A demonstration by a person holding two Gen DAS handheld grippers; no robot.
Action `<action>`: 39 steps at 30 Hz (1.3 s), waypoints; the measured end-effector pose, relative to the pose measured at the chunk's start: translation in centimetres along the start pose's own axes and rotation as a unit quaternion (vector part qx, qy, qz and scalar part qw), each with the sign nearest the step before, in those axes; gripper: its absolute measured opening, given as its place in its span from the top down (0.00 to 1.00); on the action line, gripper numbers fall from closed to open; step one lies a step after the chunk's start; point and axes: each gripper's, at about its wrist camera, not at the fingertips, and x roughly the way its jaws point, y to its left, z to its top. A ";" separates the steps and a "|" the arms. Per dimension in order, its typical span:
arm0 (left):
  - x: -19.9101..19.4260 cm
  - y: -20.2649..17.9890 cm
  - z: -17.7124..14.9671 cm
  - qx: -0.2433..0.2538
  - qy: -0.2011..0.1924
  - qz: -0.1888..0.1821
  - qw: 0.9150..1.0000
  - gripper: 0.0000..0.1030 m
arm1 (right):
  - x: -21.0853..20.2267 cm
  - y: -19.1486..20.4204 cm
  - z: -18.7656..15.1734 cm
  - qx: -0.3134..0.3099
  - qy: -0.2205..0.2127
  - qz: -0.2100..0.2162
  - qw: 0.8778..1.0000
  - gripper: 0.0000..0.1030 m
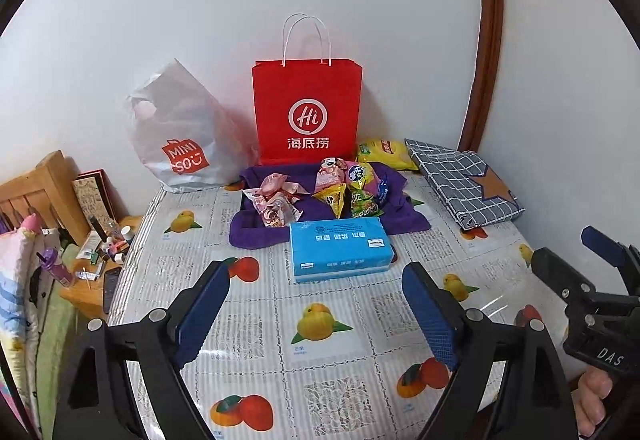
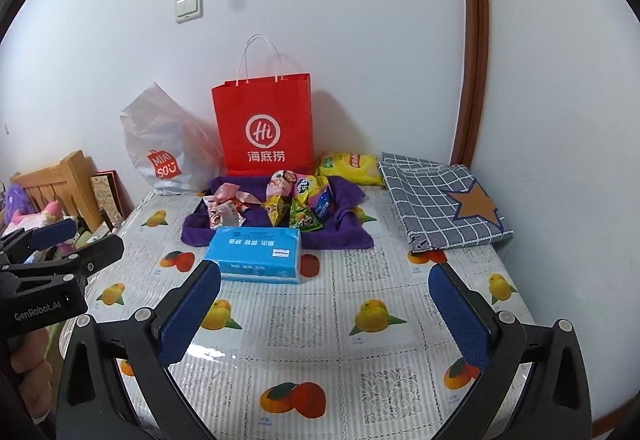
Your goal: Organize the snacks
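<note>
surroundings: a table (image 1: 320, 380) under a fruit-print plastic cover stands against a white wall; at the back a red paper bag (image 1: 307, 112) is upright, with a grey minisou plastic bag (image 1: 180, 144) leaning just left of it and a folded checked cloth (image 1: 464, 184) with a star patch to the right.
snacks: small snack packets (image 1: 320, 192) lie heaped on a purple cloth (image 1: 256, 232) in front of the red bag; a yellow packet (image 1: 386, 154) lies behind, between the red bag and the checked cloth.
in the way: a blue tissue pack (image 1: 340, 250) lies flat at the near edge of the purple cloth, between both grippers and the snacks.
left gripper (image 1: 316, 312): held low over the near table, jaws spread wide, nothing between them, pointing at the tissue pack.
right gripper (image 2: 324, 312): likewise low, jaws wide apart and empty, well short of the tissue pack.
left view only: a wooden side table (image 1: 96, 280) left of the table, crowded with small bottles; the right gripper enters at the right edge.
right view only: plush toys (image 2: 24, 208) at far left; the left gripper's body, marked genrobot.ai, at the left edge.
</note>
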 end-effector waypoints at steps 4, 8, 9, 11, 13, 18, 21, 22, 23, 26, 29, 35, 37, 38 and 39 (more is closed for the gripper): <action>-0.1 -0.1 0.0 0.000 0.000 0.000 1.000 0.15 | -0.2 0.2 -0.1 -0.001 -0.001 -0.004 1.000 0.01; -0.1 -0.1 -0.1 0.000 0.002 -0.003 1.000 0.15 | 0.0 0.1 -0.2 0.002 0.002 -0.002 1.000 0.01; -0.1 -0.1 -0.2 0.000 0.002 -0.004 1.000 0.15 | 0.1 0.0 -0.2 0.003 0.003 -0.004 1.000 0.01; -0.1 -0.2 -0.2 0.000 0.003 -0.002 1.000 0.15 | 0.1 0.0 -0.3 0.004 0.004 -0.004 1.000 0.01; -0.2 -0.2 -0.3 0.001 0.002 -0.001 1.000 0.15 | 0.2 0.0 -0.3 0.005 0.007 -0.004 1.000 0.01; -0.1 -0.2 -0.2 0.002 0.002 0.000 1.000 0.15 | 0.2 -0.1 -0.4 0.006 0.007 -0.005 1.000 0.01; -0.1 -0.2 -0.2 0.003 0.002 0.000 1.000 0.15 | 0.2 -0.2 -0.4 0.008 0.006 -0.005 1.000 0.01; -0.2 -0.3 -0.3 0.002 0.001 0.000 1.000 0.15 | 0.2 -0.3 -0.5 0.008 0.006 -0.005 1.000 0.01; -0.2 -0.3 -0.3 0.003 0.001 0.000 1.000 0.15 | 0.2 -0.3 -0.5 0.008 0.005 -0.005 1.000 0.01; -0.3 -0.3 -0.3 0.003 0.000 -0.001 1.000 0.15 | 0.1 -0.4 -0.5 0.009 0.005 -0.005 1.000 0.01; -0.3 -0.4 -0.2 0.004 0.001 -0.002 1.000 0.15 | 0.0 -0.3 -0.5 0.009 0.005 -0.006 1.000 0.01; -0.3 -0.4 -0.2 0.004 0.000 -0.002 1.000 0.15 | -0.2 -0.4 -0.5 0.010 0.003 -0.006 1.000 0.01; -0.3 -0.4 -0.2 0.003 0.001 -0.002 1.000 0.15 | -0.2 -0.4 -0.5 0.010 0.003 -0.006 1.000 0.01; -0.3 -0.4 -0.2 0.004 0.001 -0.002 1.000 0.15 | -0.2 -0.4 -0.5 0.010 0.003 -0.006 1.000 0.01; -0.3 -0.4 -0.2 0.004 0.001 -0.002 1.000 0.15 | -0.2 -0.3 -0.5 0.010 0.004 -0.006 1.000 0.01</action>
